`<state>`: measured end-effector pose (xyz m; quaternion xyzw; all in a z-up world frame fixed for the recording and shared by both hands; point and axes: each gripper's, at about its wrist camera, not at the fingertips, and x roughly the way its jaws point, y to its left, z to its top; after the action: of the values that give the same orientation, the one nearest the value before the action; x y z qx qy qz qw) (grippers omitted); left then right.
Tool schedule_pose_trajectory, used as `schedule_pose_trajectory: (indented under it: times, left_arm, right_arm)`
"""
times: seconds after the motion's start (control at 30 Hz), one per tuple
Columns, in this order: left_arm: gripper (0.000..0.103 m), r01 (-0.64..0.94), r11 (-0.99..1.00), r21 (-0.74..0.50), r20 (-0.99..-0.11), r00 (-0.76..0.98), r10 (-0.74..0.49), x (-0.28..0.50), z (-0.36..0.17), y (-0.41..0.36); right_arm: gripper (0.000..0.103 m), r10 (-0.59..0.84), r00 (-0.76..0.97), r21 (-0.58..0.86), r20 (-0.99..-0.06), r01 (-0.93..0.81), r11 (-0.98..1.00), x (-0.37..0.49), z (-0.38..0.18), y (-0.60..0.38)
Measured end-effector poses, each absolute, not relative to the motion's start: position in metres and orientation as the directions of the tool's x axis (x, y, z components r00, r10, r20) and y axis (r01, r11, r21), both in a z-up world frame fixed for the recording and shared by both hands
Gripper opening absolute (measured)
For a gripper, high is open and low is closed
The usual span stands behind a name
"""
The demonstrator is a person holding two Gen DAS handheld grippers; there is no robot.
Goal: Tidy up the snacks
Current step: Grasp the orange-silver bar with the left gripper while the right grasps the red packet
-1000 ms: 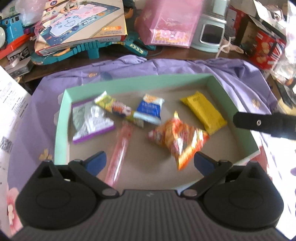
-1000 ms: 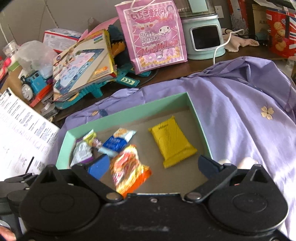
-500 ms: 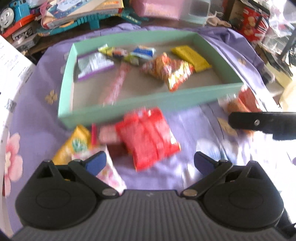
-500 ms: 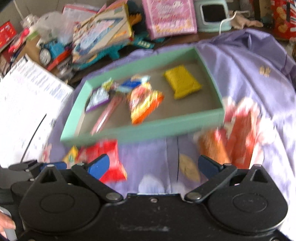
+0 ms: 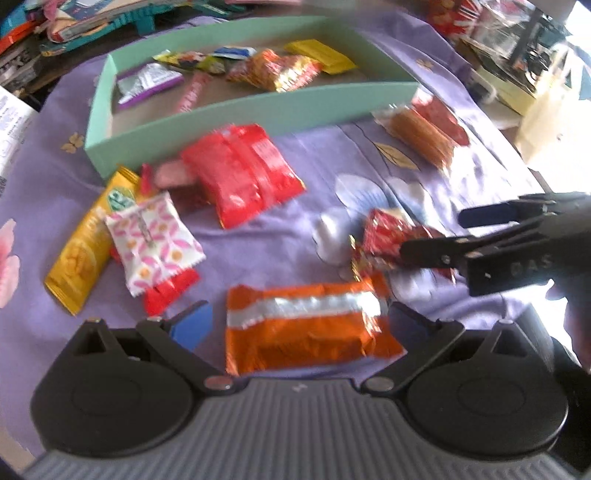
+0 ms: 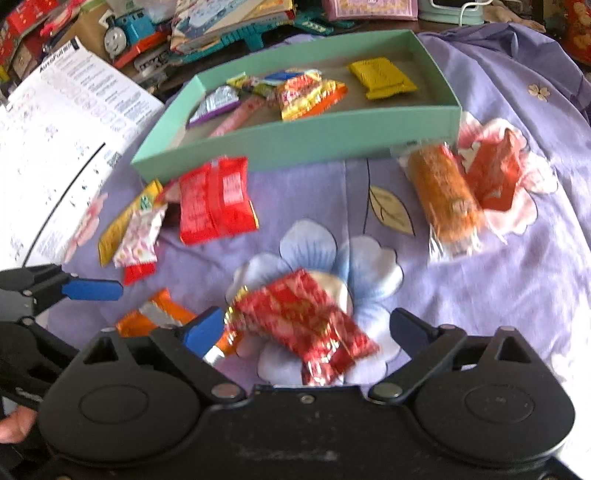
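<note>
A green tray (image 5: 258,107) (image 6: 295,136) lies on the purple flowered cloth with several snack packs inside. My left gripper (image 5: 299,325) is open, its fingers either side of an orange and silver packet (image 5: 306,328) lying on the cloth. My right gripper (image 6: 306,328) is open around a shiny red packet (image 6: 303,325), which also shows in the left wrist view (image 5: 388,236). Loose on the cloth are a red pack (image 5: 240,173) (image 6: 214,199), a yellow pack (image 5: 88,240), a pink-patterned white pack (image 5: 155,240), an orange roll (image 6: 443,199) and a red pouch (image 6: 495,173).
White printed sheets (image 6: 55,147) lie at the left edge. Toys, books and boxes (image 6: 221,22) are piled behind the tray. The right gripper's body (image 5: 517,251) is close to the right of the left one. Bare cloth (image 6: 498,295) lies at the right.
Both grippers have pulled back from over the tray and come down low over the cloth in front of it. Each now frames a loose packet. Both stay open.
</note>
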<state>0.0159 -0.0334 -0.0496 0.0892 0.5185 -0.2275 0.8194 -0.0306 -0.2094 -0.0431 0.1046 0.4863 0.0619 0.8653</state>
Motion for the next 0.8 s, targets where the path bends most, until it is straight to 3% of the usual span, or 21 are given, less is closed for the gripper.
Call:
schedule_pose_trajectory:
  times: [0.13,0.2,0.33,0.67,0.8]
  left_arm:
    - [0.103,0.477,0.874,-0.093,-0.904,0.328,-0.275,0.013,-0.058,-0.032]
    - [0.103,0.47,0.878,-0.09,-0.913,0.313,-0.261,0.015,-0.063,-0.031]
    - [0.103,0.456,0.886,-0.082,-0.923,0.3,-0.24,0.021,-0.075,-0.033]
    - [0.103,0.374,0.926,-0.045,-0.91,0.368,-0.193,0.056,-0.085,-0.038]
    - [0.103,0.38,0.924,-0.045,-0.906,0.374,-0.198,0.062,-0.086,-0.042]
  right_arm:
    - [0.079,0.194,0.499,0.21,-0.844,-0.024,0.977,-0.028,-0.05,-0.204]
    - [0.062,0.188,0.491,0.201,-0.851,-0.026,0.979,-0.026,-0.053,-0.203]
    - [0.046,0.161,0.513,0.197,-0.843,0.015,0.98,-0.019,-0.055,-0.207]
    - [0.044,0.188,0.54,0.278,-0.82,0.09,0.956,-0.005,-0.059,-0.23]
    - [0.052,0.177,0.546,0.284,-0.819,0.117,0.952,-0.003,-0.059,-0.238]
